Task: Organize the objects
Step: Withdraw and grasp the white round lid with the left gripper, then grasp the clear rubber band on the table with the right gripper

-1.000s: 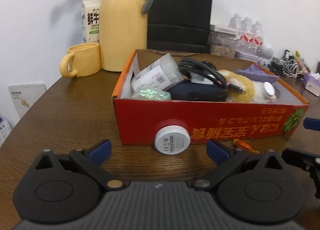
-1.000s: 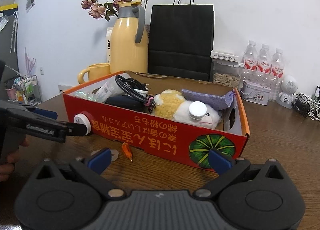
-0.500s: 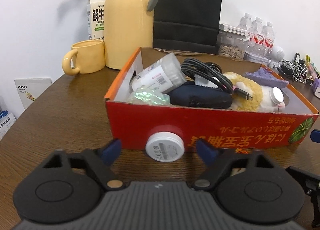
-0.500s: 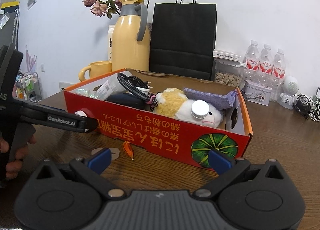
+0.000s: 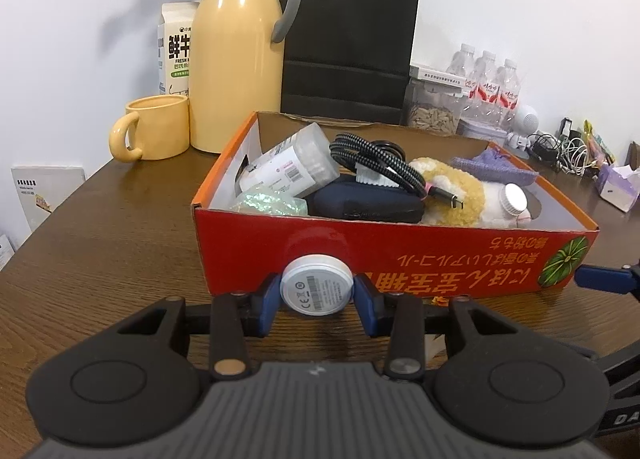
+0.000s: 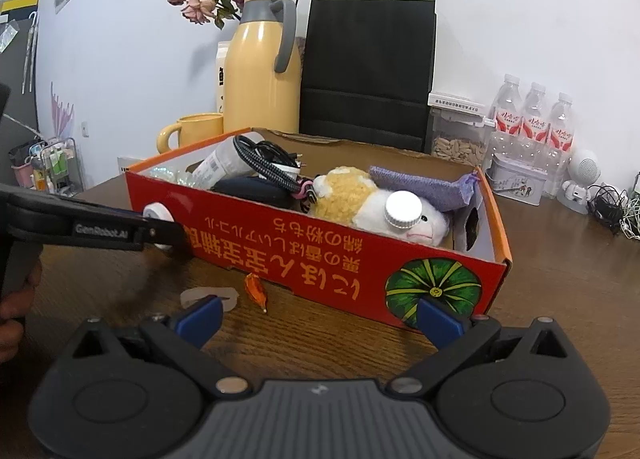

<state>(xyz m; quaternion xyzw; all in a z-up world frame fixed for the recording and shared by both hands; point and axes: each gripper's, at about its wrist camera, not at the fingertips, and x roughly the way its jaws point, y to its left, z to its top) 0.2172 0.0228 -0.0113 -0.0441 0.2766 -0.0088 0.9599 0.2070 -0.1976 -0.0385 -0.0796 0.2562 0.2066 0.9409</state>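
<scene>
A white round device (image 5: 317,285) stands on edge against the front wall of the red cardboard box (image 5: 400,243). My left gripper (image 5: 318,299) has its jaws closing, and both blue pads (image 5: 269,301) touch the device's sides. In the right wrist view the left gripper (image 6: 172,235) reaches in from the left to the same device (image 6: 156,213) at the box (image 6: 280,243). My right gripper (image 6: 318,315) is open near the box's pumpkin-printed corner, with nothing between its fingers. The box holds a plush toy (image 6: 348,195), a cable, a dark pouch and a bottle.
A yellow thermos (image 5: 236,59), a yellow mug (image 5: 156,131), a black paper bag (image 5: 348,43) and water bottles (image 6: 532,119) stand behind the box. An orange scrap (image 6: 256,287) and a flat white piece (image 6: 208,297) lie on the wooden table. A person's hand (image 6: 12,323) holds the left gripper.
The left gripper's jaws have come in from wide open onto the white round device. The right gripper has stayed where it was.
</scene>
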